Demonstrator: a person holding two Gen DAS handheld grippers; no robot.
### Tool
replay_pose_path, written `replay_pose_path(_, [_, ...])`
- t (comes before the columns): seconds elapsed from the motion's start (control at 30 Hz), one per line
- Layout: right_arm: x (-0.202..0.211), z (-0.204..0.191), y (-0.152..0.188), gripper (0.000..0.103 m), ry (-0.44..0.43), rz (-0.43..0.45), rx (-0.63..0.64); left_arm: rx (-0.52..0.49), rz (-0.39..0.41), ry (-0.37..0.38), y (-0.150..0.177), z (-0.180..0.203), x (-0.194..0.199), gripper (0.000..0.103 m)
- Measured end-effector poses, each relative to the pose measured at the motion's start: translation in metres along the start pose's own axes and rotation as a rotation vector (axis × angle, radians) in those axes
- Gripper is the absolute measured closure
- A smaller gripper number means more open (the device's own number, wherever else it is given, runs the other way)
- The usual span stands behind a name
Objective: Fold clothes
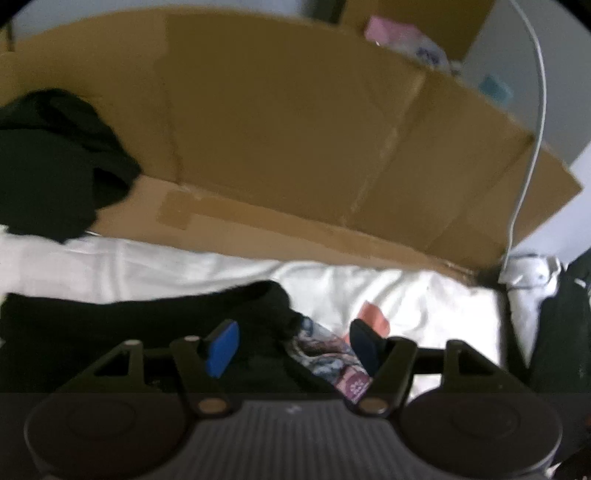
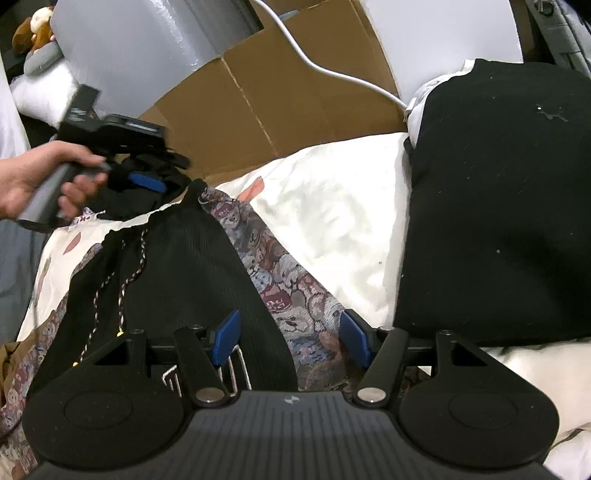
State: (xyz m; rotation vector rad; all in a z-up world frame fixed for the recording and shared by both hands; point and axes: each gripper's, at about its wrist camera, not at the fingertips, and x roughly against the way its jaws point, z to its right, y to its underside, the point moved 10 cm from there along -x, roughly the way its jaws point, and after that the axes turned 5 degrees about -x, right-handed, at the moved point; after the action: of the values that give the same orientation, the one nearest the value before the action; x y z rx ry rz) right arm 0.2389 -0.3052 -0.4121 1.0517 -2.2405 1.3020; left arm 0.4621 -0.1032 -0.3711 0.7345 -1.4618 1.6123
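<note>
A black ribbed garment (image 2: 177, 266) with a speckled drawstring lies on a bear-patterned cloth (image 2: 280, 280) spread over white bedding (image 2: 332, 206). My right gripper (image 2: 290, 341) stands open low over both, one pad above the black fabric and the other above the patterned cloth. My left gripper (image 1: 291, 347) is open above the far end of the same black garment (image 1: 147, 332), with nothing pinched between its blue pads (image 1: 221, 347). In the right wrist view a hand (image 2: 33, 177) holds that left gripper (image 2: 159, 177) at the garment's far end.
A flattened cardboard box (image 1: 295, 129) leans along the back of the bed. A folded black garment (image 2: 498, 203) lies at the right. A crumpled black pile (image 1: 55, 158) rests against the cardboard. A white cable (image 2: 332, 70) crosses the cardboard. A plush toy (image 2: 37, 26) sits far left.
</note>
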Motion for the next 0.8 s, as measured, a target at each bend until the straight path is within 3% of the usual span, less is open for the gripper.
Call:
replay_pose_path(0.23, [0.005,-0.008,-0.005,0.038,-0.012,0.020,0.002,-0.011,-0.005,-0.050,0.028,-0.032,0.043,0.037])
replay_pose_path(0.37, [0.003,-0.013,-0.003,0.038,-0.012,0.011,0.007,-0.001,-0.022,-0.066,0.057,-0.051,0.053,0.051])
replay_pose_path(0.5, [0.001,-0.019,0.000,0.039,-0.012,0.004,0.032,0.015,-0.061,-0.064,0.087,-0.061,0.046,0.059])
replay_pose_path(0.6, [-0.003,-0.025,0.006,0.044,-0.015,-0.018,0.056,0.029,-0.092,-0.042,0.110,-0.062,0.034,0.059])
replay_pose_path(0.8, [-0.009,-0.019,0.013,0.044,0.013,-0.050,0.051,0.065,-0.148,-0.044,0.146,-0.074,-0.001,0.059])
